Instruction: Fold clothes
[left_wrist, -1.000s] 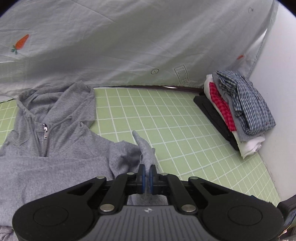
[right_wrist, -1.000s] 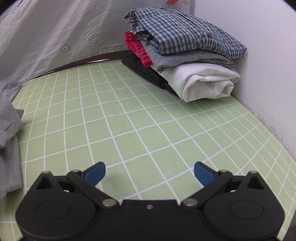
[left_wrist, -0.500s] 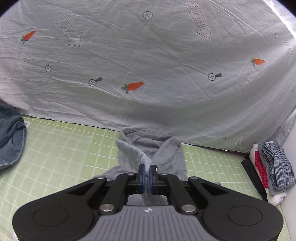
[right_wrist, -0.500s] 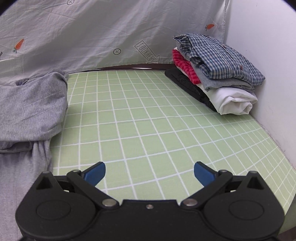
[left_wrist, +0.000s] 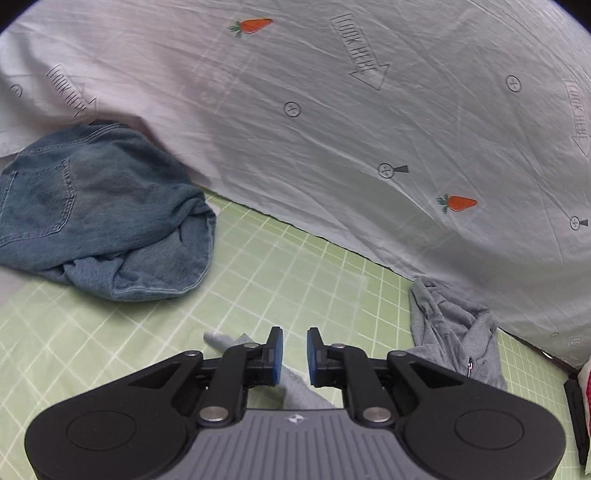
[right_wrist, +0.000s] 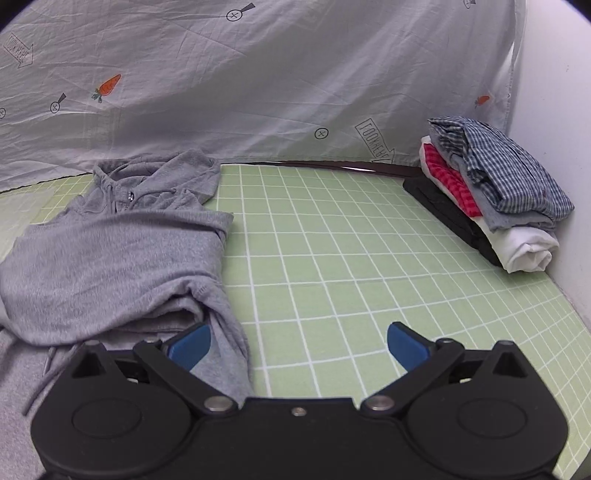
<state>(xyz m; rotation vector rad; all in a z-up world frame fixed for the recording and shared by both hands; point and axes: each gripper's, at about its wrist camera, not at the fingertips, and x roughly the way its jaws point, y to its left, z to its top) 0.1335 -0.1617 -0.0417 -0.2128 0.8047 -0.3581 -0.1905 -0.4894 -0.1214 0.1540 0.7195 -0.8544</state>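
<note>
A grey zip hoodie (right_wrist: 118, 251) lies on the green grid mat (right_wrist: 332, 258), its right sleeve folded across the body. In the left wrist view its hood (left_wrist: 454, 332) lies at the right and the sleeve end (left_wrist: 295, 387) lies under my left gripper (left_wrist: 294, 350). The left jaws stand slightly apart with nothing between them. My right gripper (right_wrist: 298, 341) is wide open and empty, low over the mat at the hoodie's right edge, its left fingertip (right_wrist: 190, 345) over the grey cloth.
Crumpled blue jeans (left_wrist: 92, 218) lie at the mat's far left. A stack of folded clothes (right_wrist: 491, 195), plaid shirt on top, sits at the back right against the white wall. A printed white sheet (right_wrist: 258, 81) hangs behind the mat.
My left gripper carried the sleeve leftward across the hoodie, then opened and let it go. My right gripper pulled back and turned left, open throughout.
</note>
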